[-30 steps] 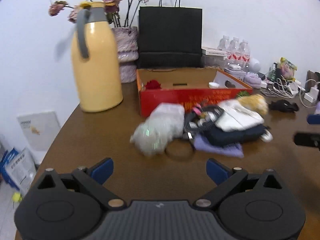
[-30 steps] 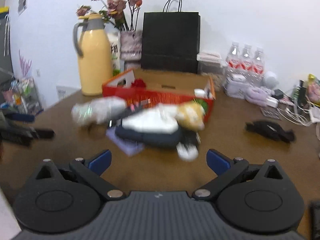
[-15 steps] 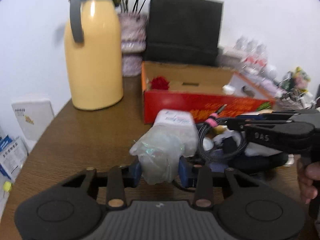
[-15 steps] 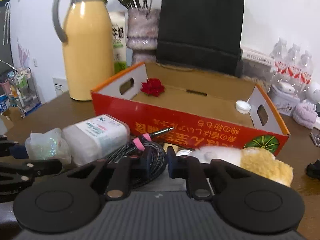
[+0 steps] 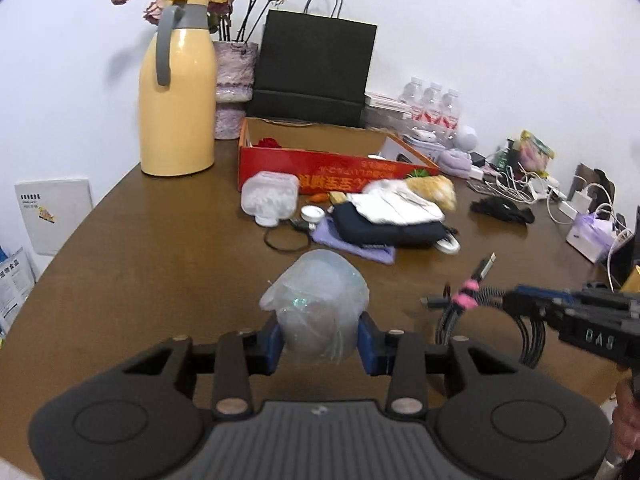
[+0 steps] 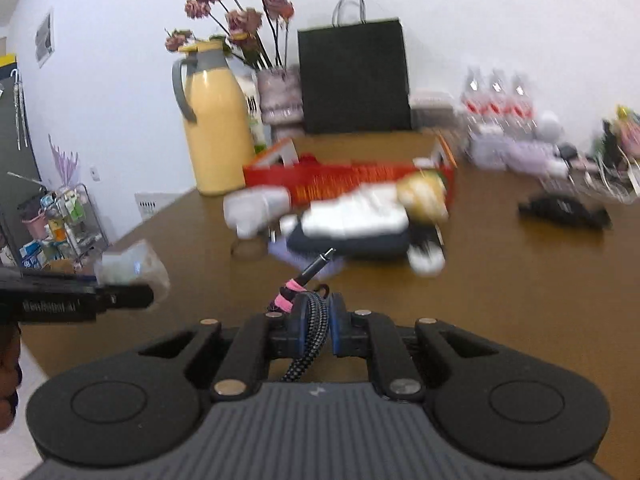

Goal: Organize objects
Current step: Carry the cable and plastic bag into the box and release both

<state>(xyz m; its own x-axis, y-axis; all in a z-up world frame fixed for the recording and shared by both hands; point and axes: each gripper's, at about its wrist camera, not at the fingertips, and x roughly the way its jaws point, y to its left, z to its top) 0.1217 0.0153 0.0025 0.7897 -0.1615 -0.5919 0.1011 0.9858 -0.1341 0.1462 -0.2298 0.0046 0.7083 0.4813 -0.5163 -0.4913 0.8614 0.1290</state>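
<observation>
Both tongs were wide open and empty a moment ago, and the pile was far off. Now each one has grabbed a thing and pulled back from the pile.

The left tongs [image 5: 319, 345] are part way closed, and their blue pads squeeze a crinkly clear bag [image 5: 316, 304]. The right tongs [image 6: 317, 326] are almost shut and closing the last bit on a coiled braided cable [image 6: 310, 320] with a pink band. From the left camera, the cable hangs at about 3 o'clock from the bag, above the brown worktop [image 5: 160, 264].

I think the step is carrying both things to a tidy spot, maybe the red box [image 5: 320, 168]. To do it well, keep both grips steady. The bag is soft and could slip or squash, so do not squeeze harder. The cable's loose end sticks out, so lift it high over the pile.

The red box sits at 12 o'clock, behind the pile. It is open, with a red flower [image 5: 269, 143] in its left corner and a small white thing on the right. A clear tub [image 5: 270, 198] with white stuff inside lies on its side in front of the box.
</observation>
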